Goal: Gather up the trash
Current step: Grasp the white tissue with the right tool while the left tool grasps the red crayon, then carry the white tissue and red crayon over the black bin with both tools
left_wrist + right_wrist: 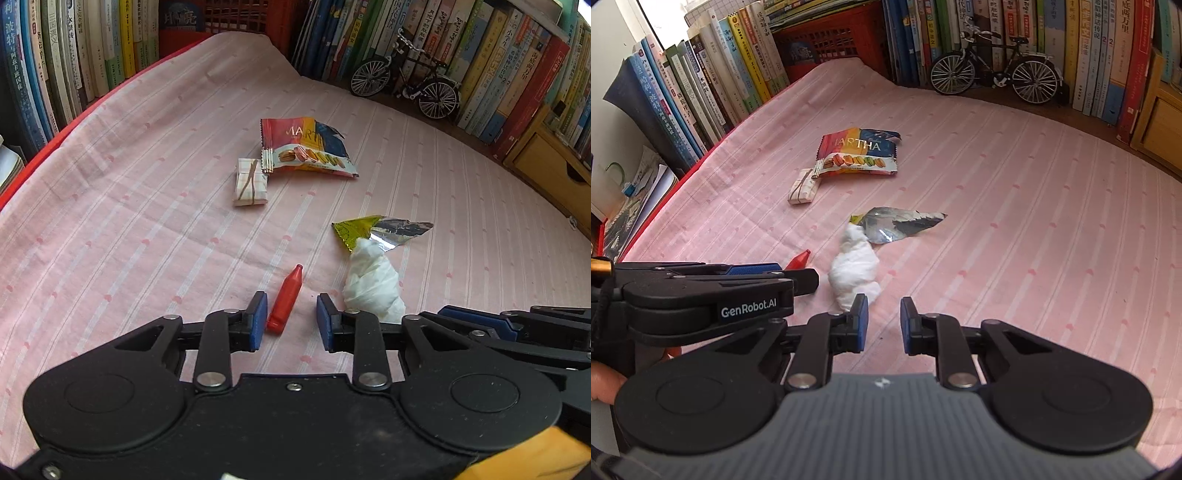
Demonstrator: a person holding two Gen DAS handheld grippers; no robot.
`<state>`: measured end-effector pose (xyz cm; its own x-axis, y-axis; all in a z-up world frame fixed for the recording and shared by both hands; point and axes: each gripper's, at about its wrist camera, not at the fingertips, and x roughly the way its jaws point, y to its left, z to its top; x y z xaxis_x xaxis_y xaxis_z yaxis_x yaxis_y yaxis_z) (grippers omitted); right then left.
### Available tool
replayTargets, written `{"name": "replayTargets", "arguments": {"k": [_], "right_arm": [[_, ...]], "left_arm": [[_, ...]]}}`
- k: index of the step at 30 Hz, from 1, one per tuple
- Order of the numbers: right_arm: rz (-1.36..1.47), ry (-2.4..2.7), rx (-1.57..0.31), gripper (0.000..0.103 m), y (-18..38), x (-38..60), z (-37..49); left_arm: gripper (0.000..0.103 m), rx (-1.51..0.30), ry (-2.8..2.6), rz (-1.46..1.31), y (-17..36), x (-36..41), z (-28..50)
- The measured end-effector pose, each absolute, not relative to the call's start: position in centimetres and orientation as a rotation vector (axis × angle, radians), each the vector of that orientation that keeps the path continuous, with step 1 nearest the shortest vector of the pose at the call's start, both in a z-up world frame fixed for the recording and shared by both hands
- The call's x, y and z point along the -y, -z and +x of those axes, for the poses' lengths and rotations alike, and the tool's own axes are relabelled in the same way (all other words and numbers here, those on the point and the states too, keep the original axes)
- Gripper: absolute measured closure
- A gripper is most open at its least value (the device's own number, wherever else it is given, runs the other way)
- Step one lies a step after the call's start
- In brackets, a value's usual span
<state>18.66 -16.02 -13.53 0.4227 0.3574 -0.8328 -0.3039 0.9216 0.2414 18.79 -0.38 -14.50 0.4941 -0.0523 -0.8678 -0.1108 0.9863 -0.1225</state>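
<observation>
Trash lies on a pink striped cloth. My left gripper is open, and a small red plastic tube lies between its fingers, close to the left pad. A crumpled white tissue sits just right of it, with a torn yellow-and-silver foil wrapper beyond. Farther back lie a colourful macaron snack bag and a small checked wrapped packet. My right gripper is open and empty, just short of the tissue. The red tube's tip peeks out behind the left gripper's body.
Rows of upright books line the left and back edges. A red plastic crate stands at the back. A model bicycle stands by the books at the back right. A wooden drawer box sits at the far right.
</observation>
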Motion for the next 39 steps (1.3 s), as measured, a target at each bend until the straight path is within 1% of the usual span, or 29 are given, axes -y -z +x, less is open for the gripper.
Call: {"name": "replayTargets", "arguments": {"k": [1,3,5,6,9,10,11,13,14,15,16,22,29,39], "right_arm": [[0.071,-0.41,-1.055,0.075,13.6,16.3,18.7],[0.092,-0.414,-1.044,0.073,13.5,16.5,18.7],[0.085,-0.429,-1.03,0.063,13.4,16.0,18.9],[0.082,-0.439,-1.022,0.053,13.3,15.7,19.0],[0.044,-0.457,-1.018,0.046,13.6,14.0,19.7],[0.025,-0.455,-1.033,0.042,13.9,13.4,20.1],[0.02,-0.455,-1.05,0.042,14.3,13.0,20.5],[0.027,-0.454,-1.059,0.043,14.7,12.5,21.0],[0.02,-0.458,-1.06,0.048,14.7,12.4,21.1],[0.013,-0.464,-1.054,0.063,14.5,12.2,21.0],[0.006,-0.466,-1.049,0.068,14.4,12.1,20.8],[0.016,-0.472,-1.026,0.07,13.0,12.4,19.4],[0.027,-0.45,-0.983,0.07,10.2,12.7,16.6],[0.075,-0.351,-0.909,0.07,5.7,13.3,9.7]], "left_arm": [[0.093,-1.059,-0.041,-0.18,14.4,0.3,18.8],[0.094,-1.047,-0.055,-0.216,14.0,-0.1,18.7],[0.094,-1.046,-0.068,-0.237,13.5,-0.7,18.6],[0.094,-1.045,-0.08,-0.242,13.4,-1.0,18.5],[0.094,-1.048,-0.125,-0.239,13.2,-1.8,18.2],[0.094,-1.049,-0.139,-0.249,13.1,-2.3,18.0],[0.094,-1.049,-0.148,-0.261,13.1,-2.6,17.8],[0.094,-1.044,-0.163,-0.265,12.9,-3.0,17.3],[0.094,-1.042,-0.169,-0.263,12.9,-3.1,17.1],[0.094,-1.042,-0.176,-0.265,12.8,-3.2,16.8],[0.094,-1.043,-0.181,-0.269,12.7,-3.2,16.5],[0.094,-1.028,-0.183,-0.253,11.5,-3.0,14.6],[0.094,-0.991,-0.179,-0.264,8.7,-3.1,11.7],[0.094,-0.951,-0.092,-0.263,4.8,-3.7,4.4]]}}
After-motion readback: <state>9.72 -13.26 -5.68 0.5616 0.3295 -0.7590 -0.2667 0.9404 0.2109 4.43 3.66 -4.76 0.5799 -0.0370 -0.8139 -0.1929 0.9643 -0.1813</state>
